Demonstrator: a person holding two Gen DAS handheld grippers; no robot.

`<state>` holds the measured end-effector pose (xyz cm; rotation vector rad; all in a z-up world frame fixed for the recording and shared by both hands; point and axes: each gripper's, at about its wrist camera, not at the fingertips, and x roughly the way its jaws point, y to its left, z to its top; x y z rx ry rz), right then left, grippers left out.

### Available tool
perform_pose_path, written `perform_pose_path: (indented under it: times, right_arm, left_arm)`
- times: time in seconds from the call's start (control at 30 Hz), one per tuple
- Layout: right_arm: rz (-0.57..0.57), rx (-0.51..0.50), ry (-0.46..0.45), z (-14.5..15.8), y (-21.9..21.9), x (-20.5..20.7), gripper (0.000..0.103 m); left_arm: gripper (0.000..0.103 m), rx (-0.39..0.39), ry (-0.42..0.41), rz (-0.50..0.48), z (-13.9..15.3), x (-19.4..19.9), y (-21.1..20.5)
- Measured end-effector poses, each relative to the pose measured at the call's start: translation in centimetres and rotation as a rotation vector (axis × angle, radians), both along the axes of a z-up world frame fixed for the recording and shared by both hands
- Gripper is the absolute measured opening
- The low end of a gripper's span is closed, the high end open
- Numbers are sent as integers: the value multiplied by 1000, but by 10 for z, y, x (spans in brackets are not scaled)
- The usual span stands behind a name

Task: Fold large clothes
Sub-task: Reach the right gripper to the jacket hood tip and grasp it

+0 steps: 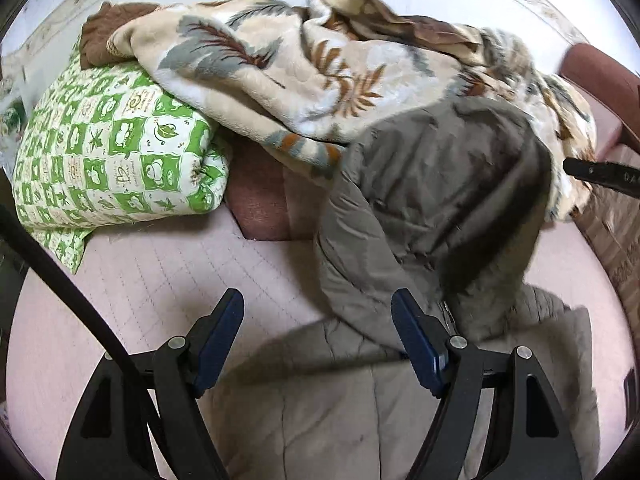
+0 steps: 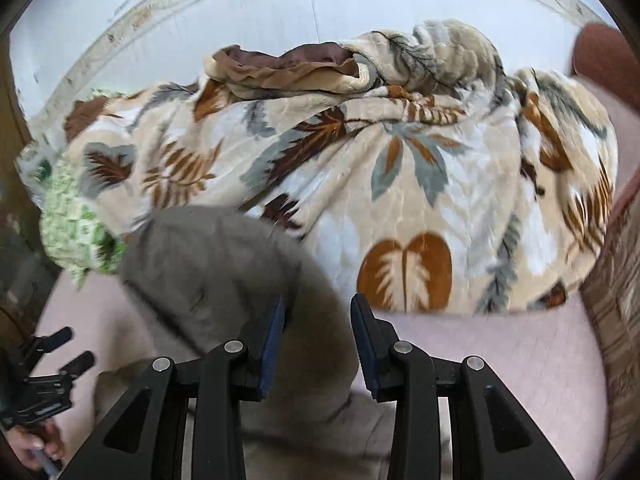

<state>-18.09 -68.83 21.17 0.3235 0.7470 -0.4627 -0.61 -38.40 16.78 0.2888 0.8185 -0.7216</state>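
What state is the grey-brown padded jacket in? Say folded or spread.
Neither fully: the padded jacket lies partly doubled over, its upper part heaped against the leaf-print blanket, lower part flat on the pink mattress. Both grippers are open.

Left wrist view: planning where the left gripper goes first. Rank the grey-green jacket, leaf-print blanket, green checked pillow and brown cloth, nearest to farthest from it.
1. Grey-green jacket, right at the left gripper.
2. Green checked pillow, left.
3. Leaf-print blanket, behind the jacket.
4. Brown cloth, far left corner.

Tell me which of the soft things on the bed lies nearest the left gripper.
The grey-brown padded coat: it lies right at the left gripper, while the leaf-print blanket and green checked quilt sit farther back.
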Motion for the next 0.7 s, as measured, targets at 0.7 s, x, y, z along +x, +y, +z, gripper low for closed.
perform_pose_path:
  times: [0.7]
  right_arm:
    - [215,-188,-170,32,86,-72,6]
  left_arm:
    - [75,-215,162,-48,7,-14,36]
